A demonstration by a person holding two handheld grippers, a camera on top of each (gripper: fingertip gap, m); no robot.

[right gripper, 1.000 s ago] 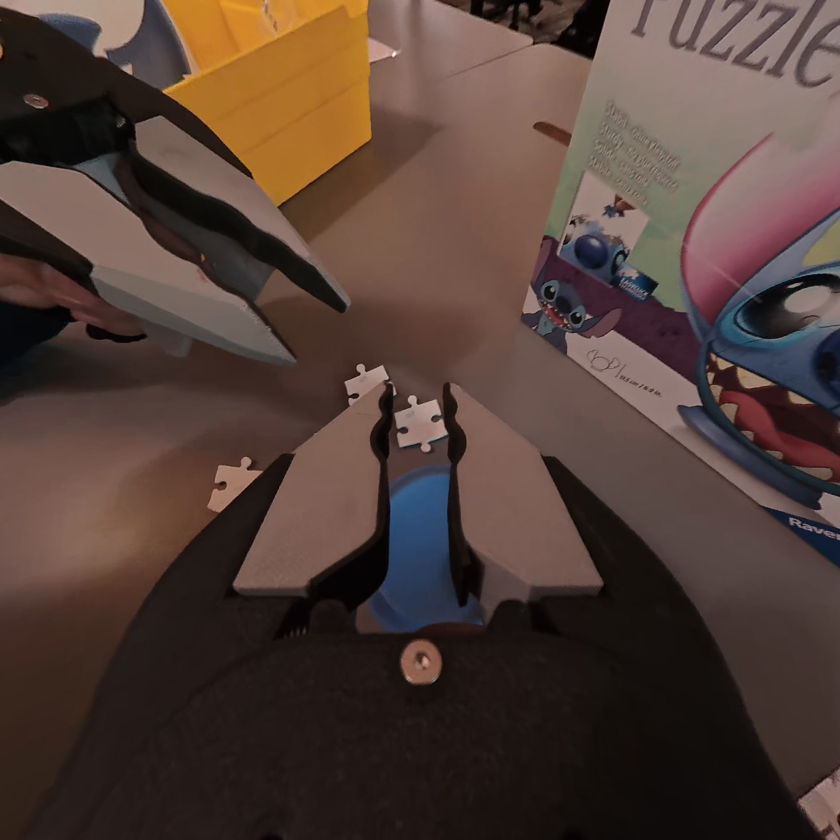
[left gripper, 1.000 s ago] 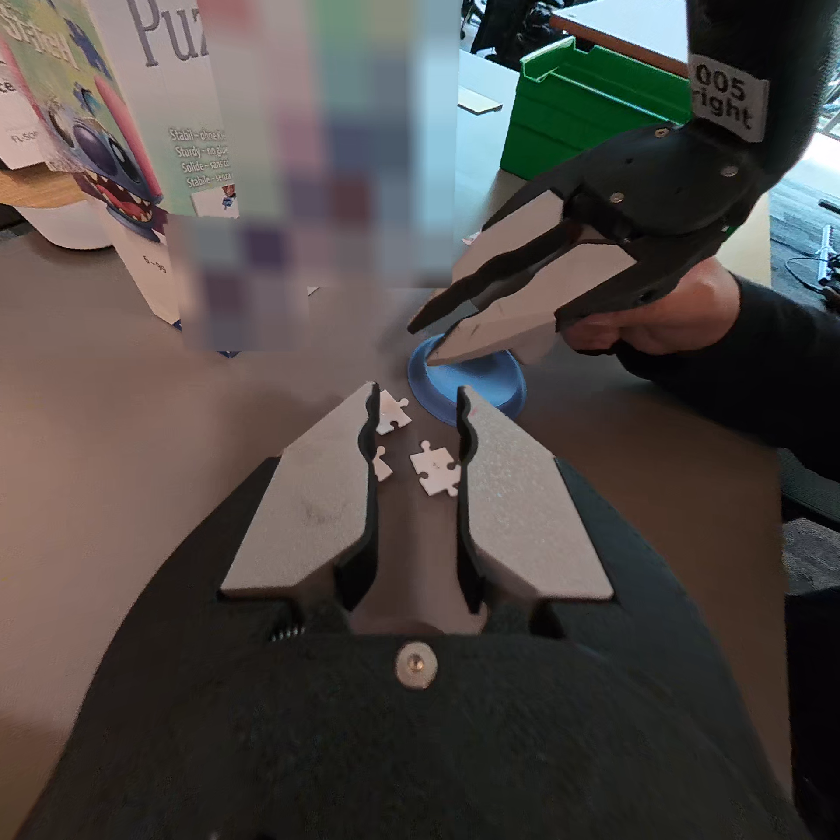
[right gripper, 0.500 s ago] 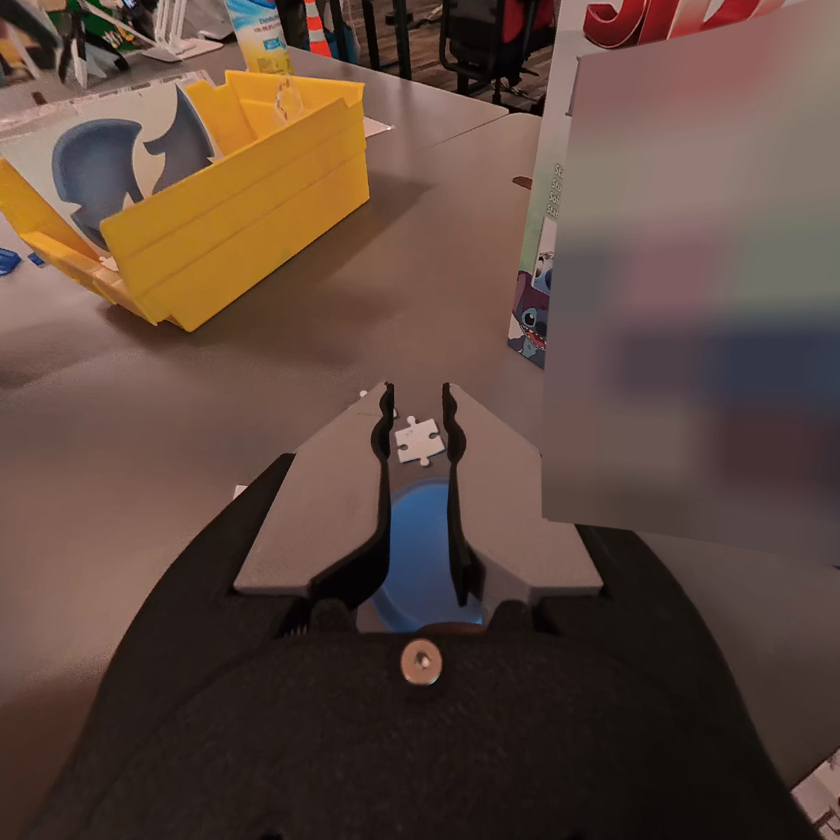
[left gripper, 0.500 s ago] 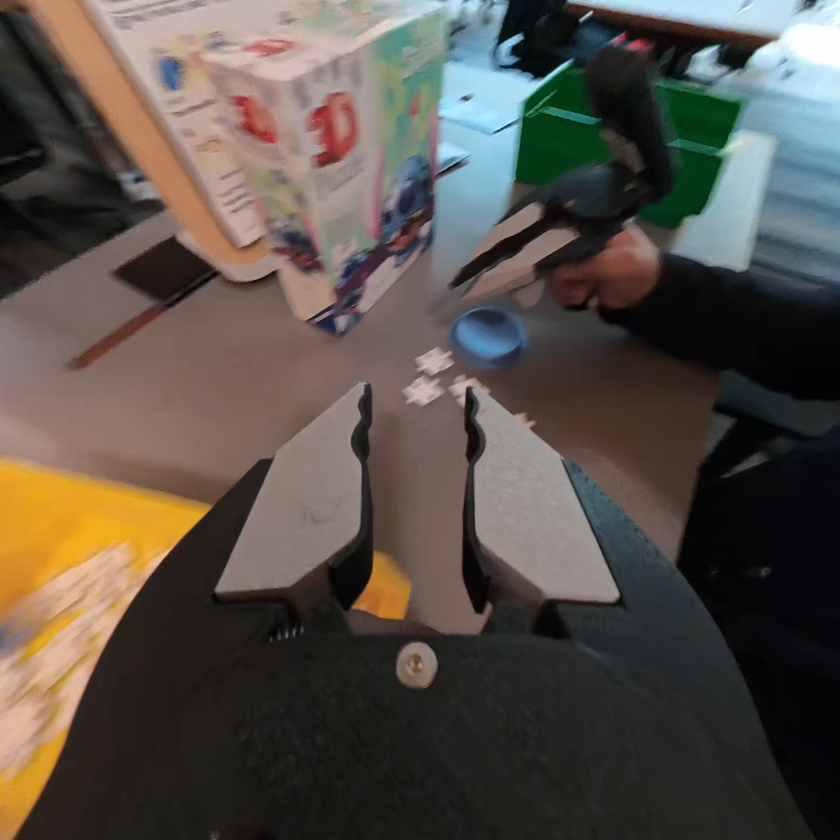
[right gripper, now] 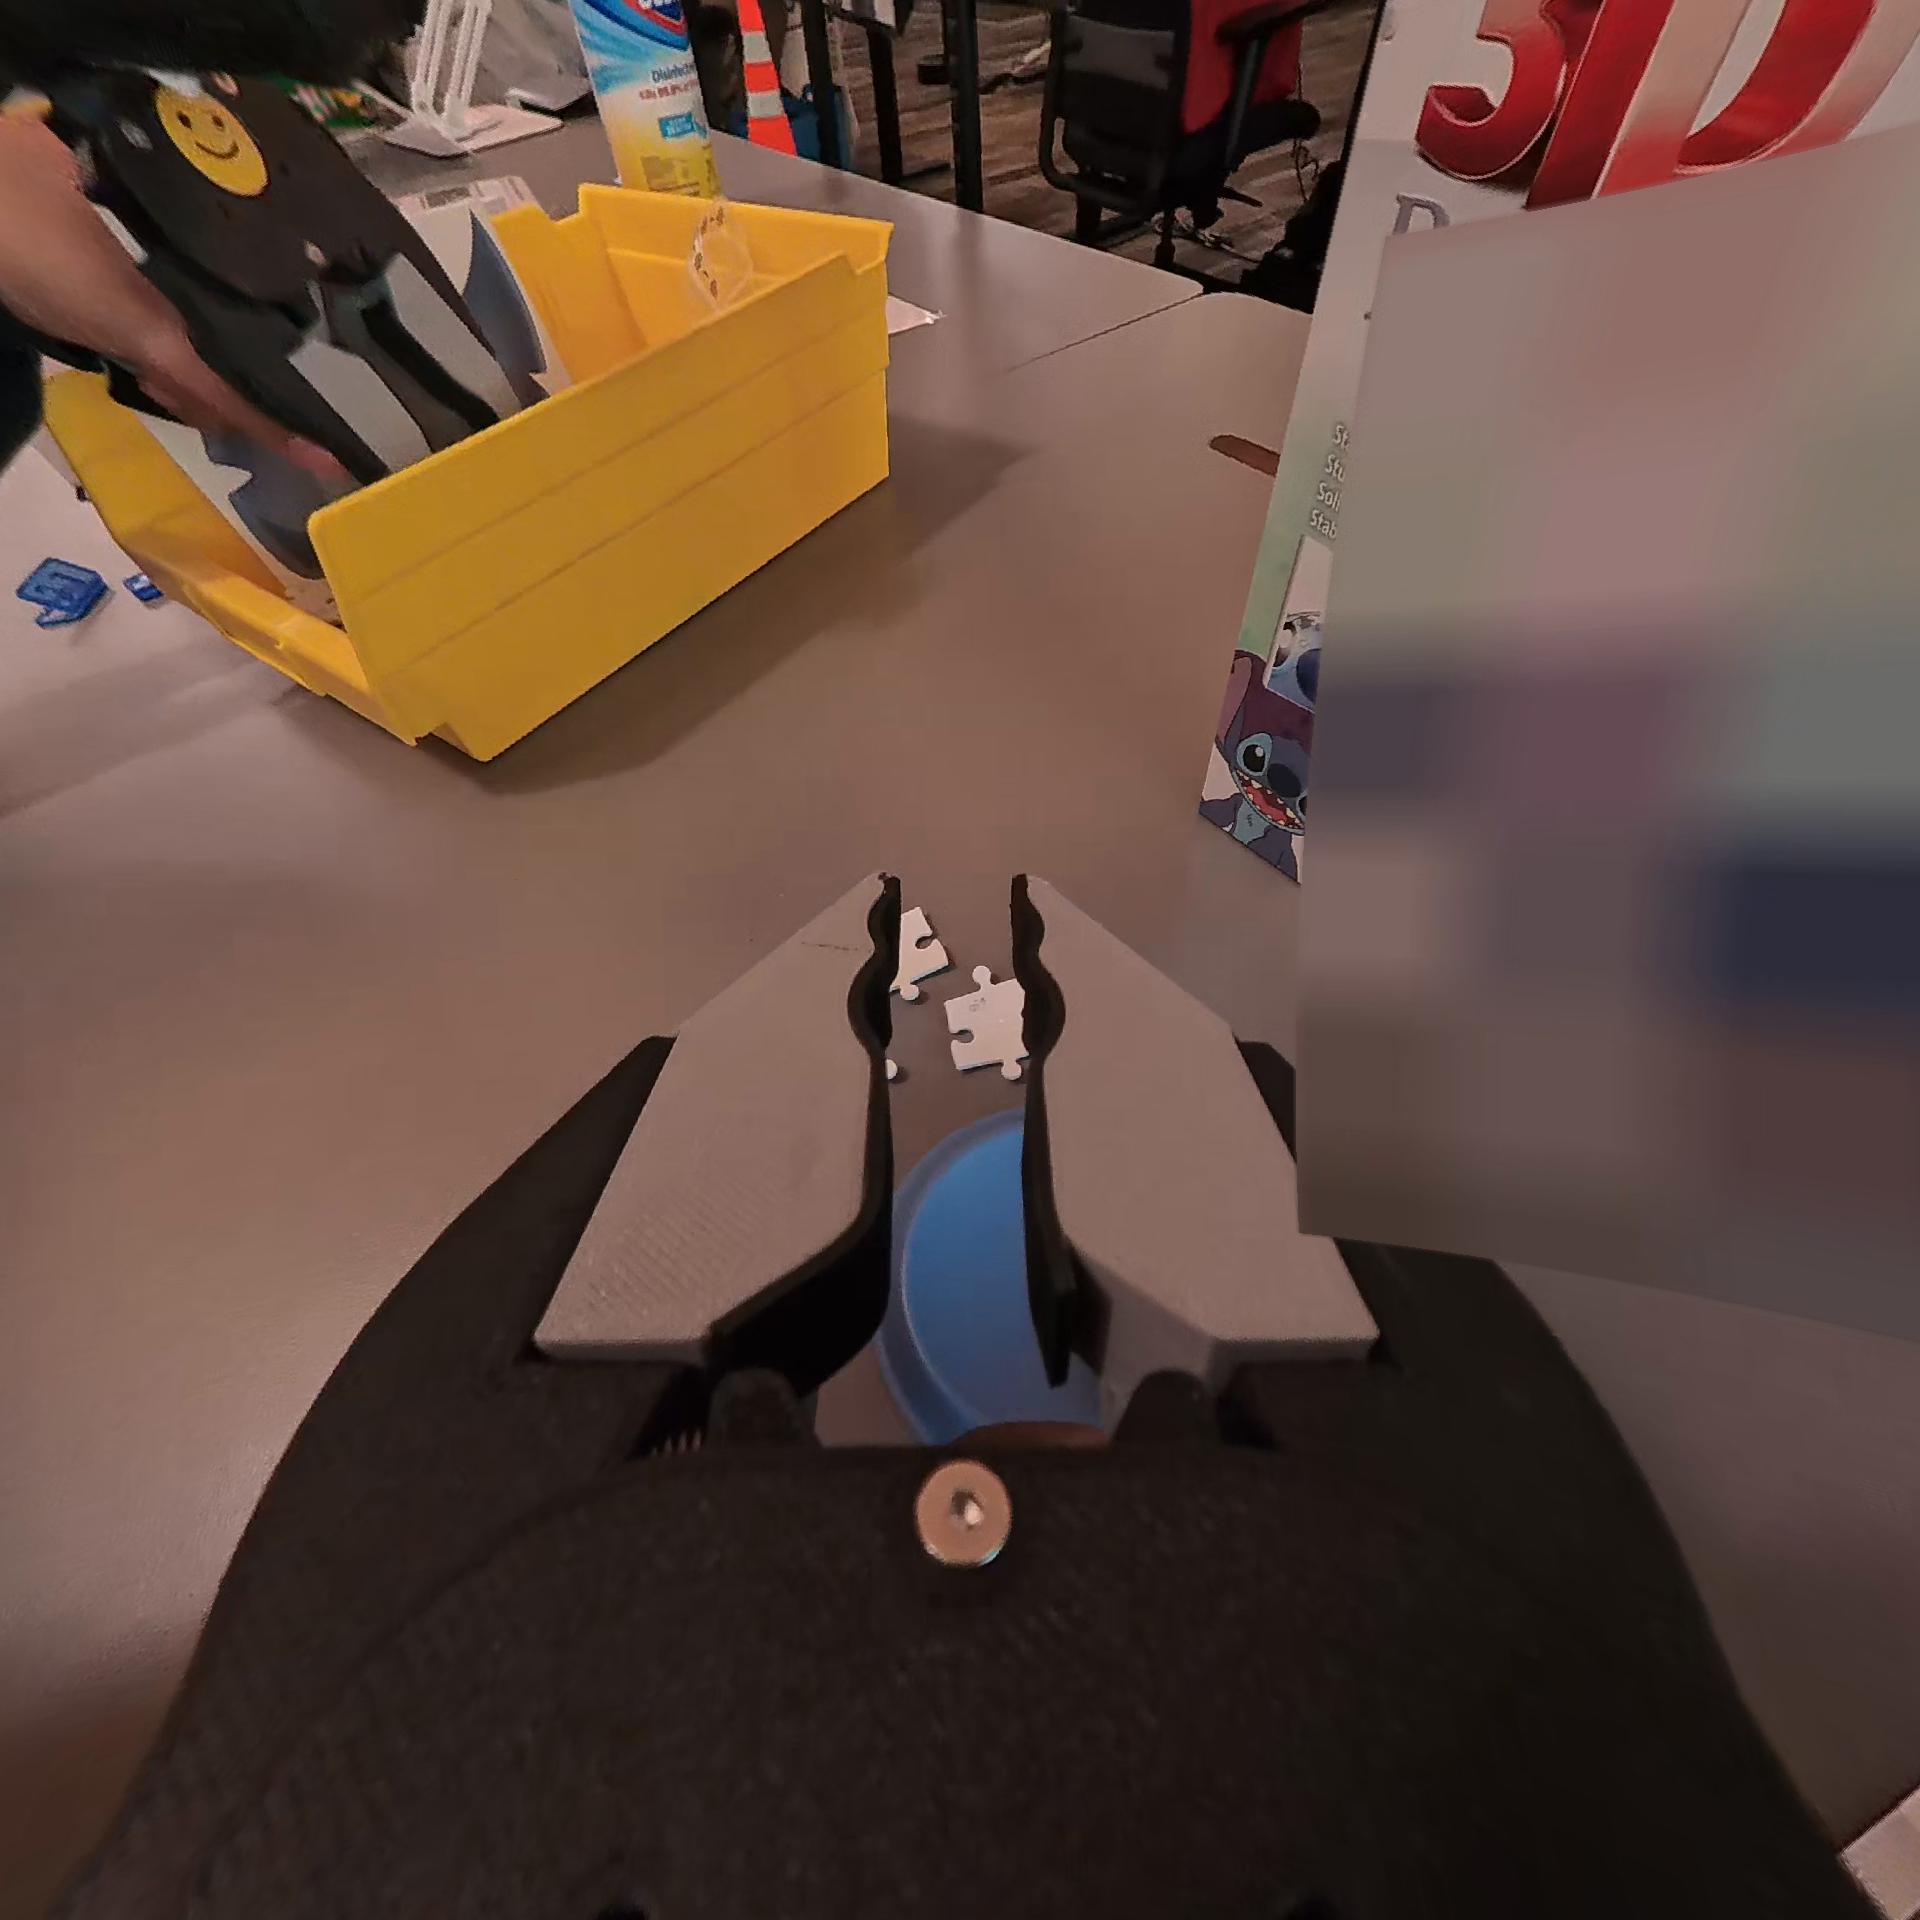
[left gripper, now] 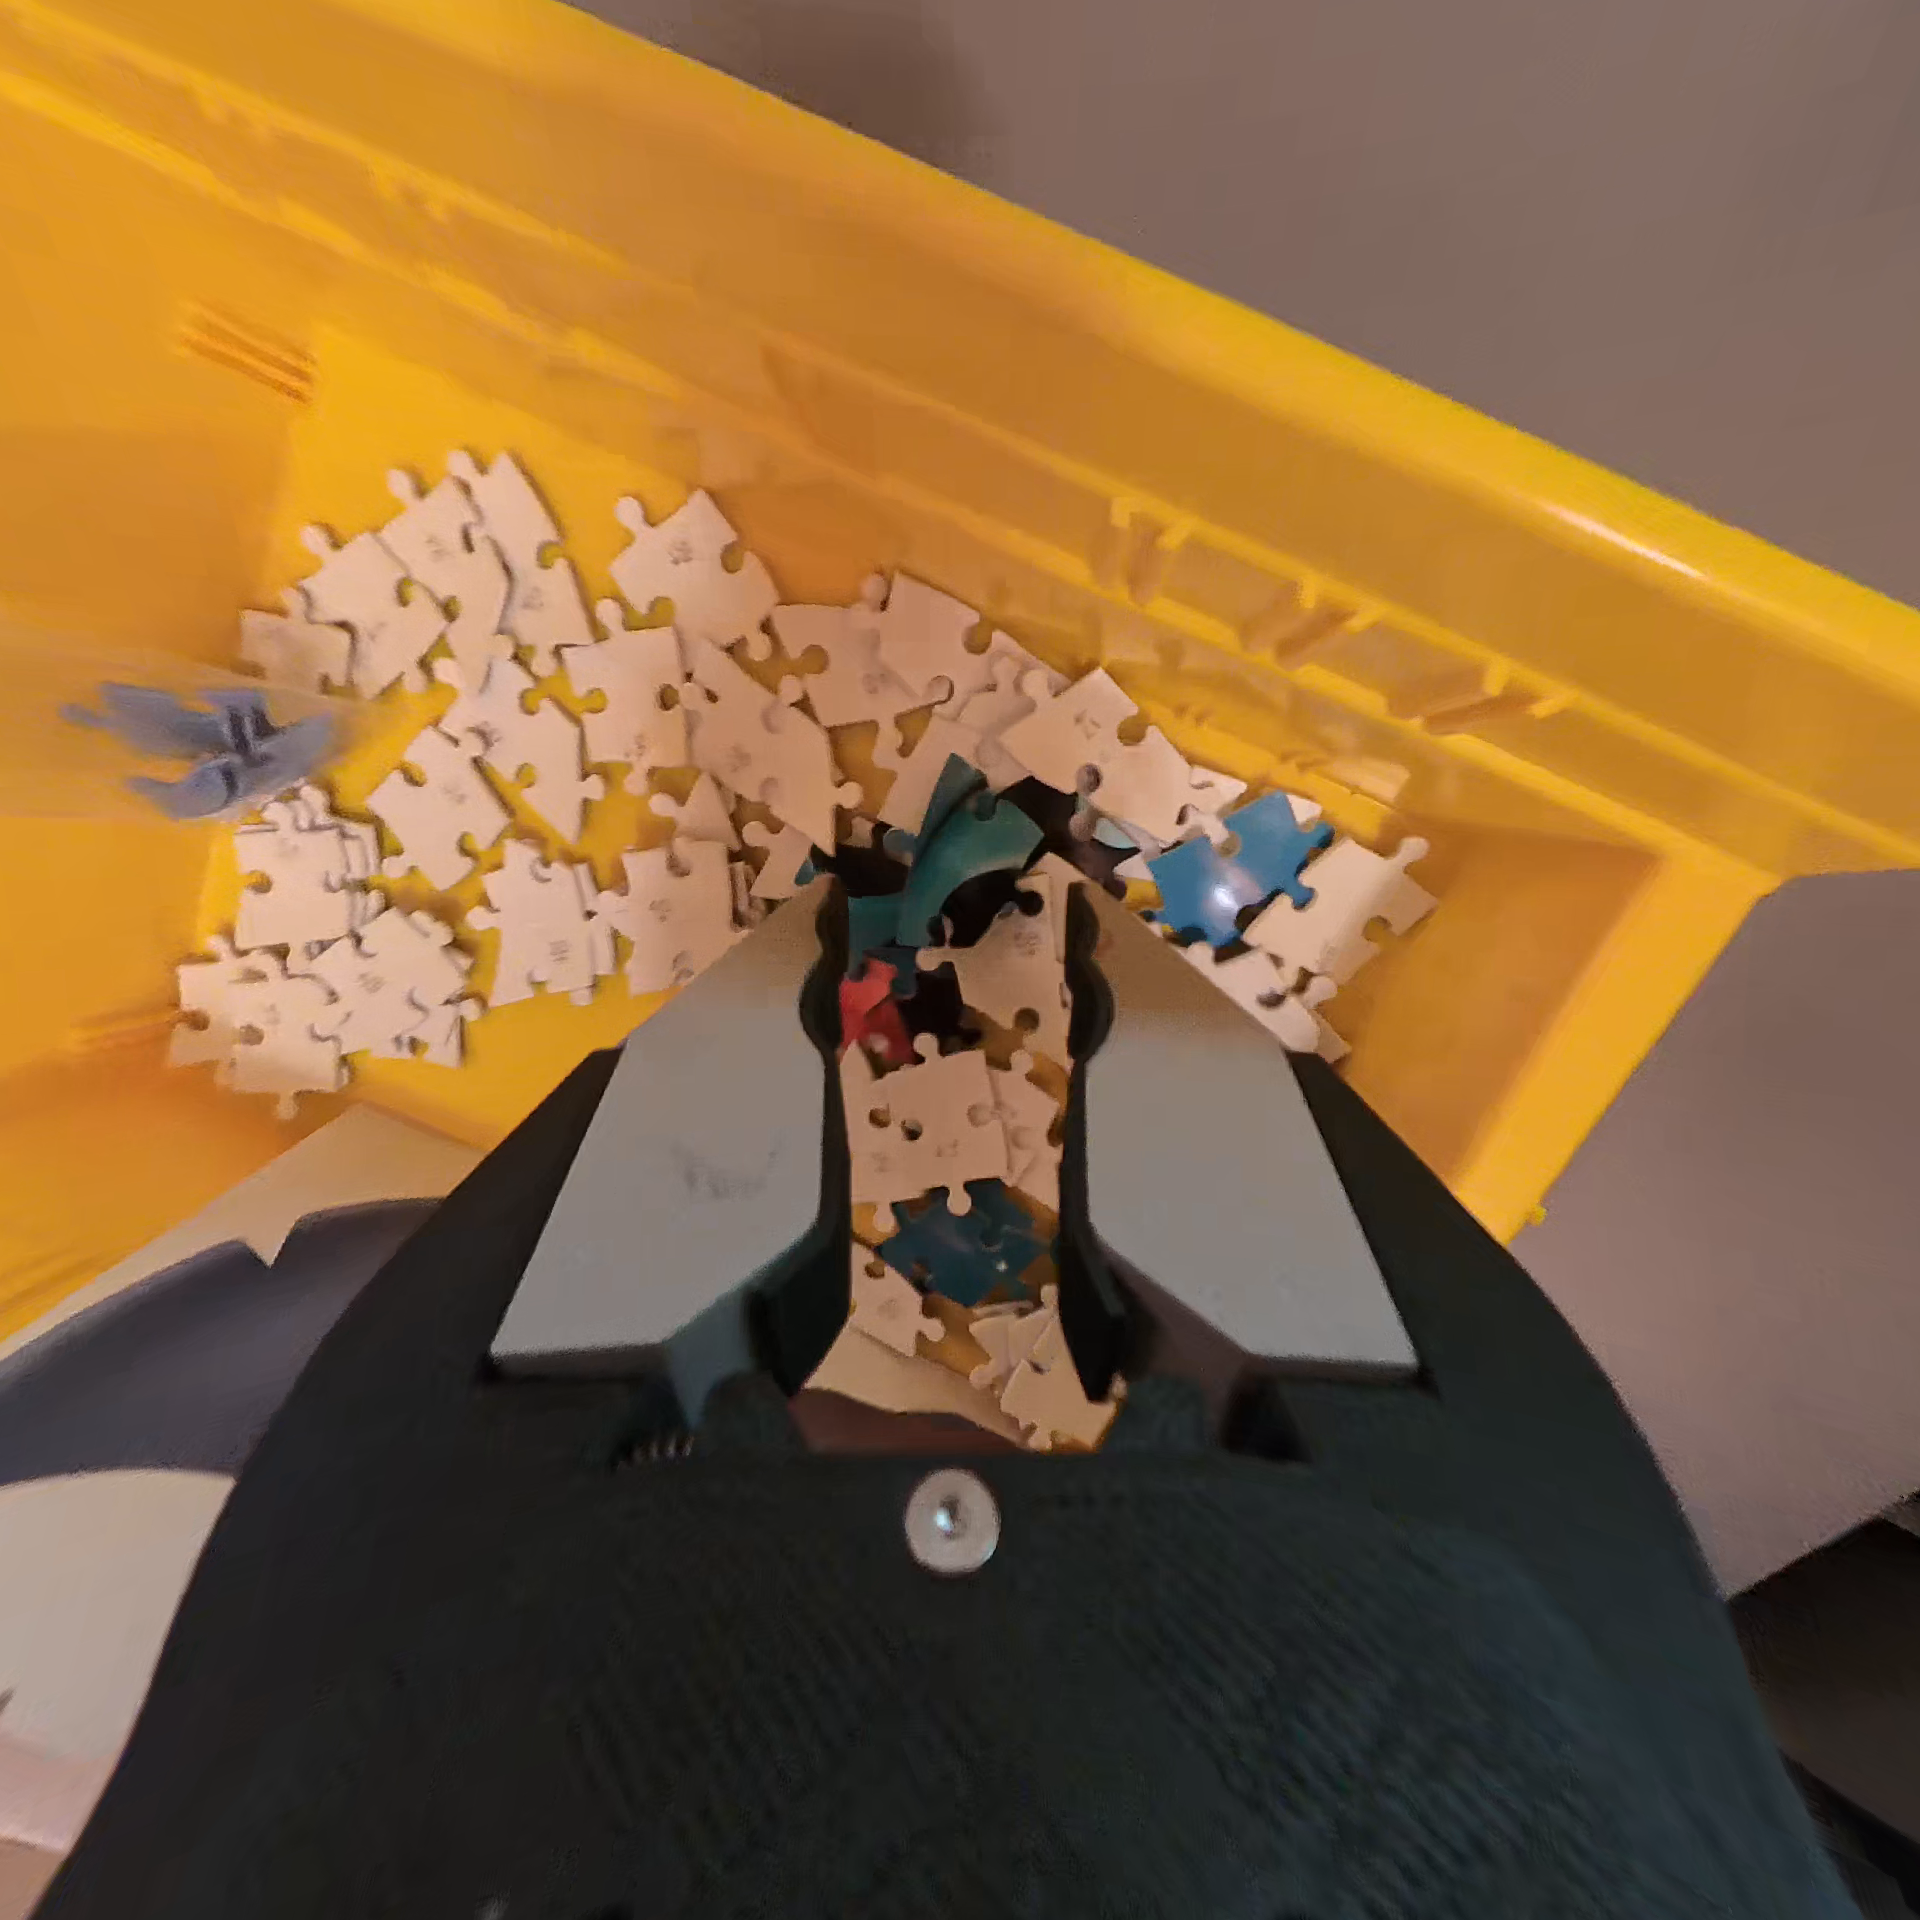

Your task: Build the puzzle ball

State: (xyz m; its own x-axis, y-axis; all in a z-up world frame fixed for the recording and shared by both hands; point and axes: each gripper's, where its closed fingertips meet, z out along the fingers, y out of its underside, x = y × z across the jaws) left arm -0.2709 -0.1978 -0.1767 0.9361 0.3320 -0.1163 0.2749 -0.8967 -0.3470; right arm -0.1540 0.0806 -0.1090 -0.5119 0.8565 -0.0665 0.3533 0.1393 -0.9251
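Left view close above yellow bin (left gripper: 1143,343) — right view sees it (right gripper: 623,499) far-left.

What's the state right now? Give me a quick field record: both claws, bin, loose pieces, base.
left claw: open, empty, over the pile in the bin
right claw: open, empty, low over the table
yellow bin: holds puzzle pieces, mostly white side up, a few coloured
loose pieces: white, on the table beyond the right claw tips
blue base: on the table, seen between the right claw's fingers

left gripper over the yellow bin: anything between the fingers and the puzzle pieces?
Nothing visible. The left gripper is open right above the loose puzzle pieces inside the yellow bin, with no lid or cover.
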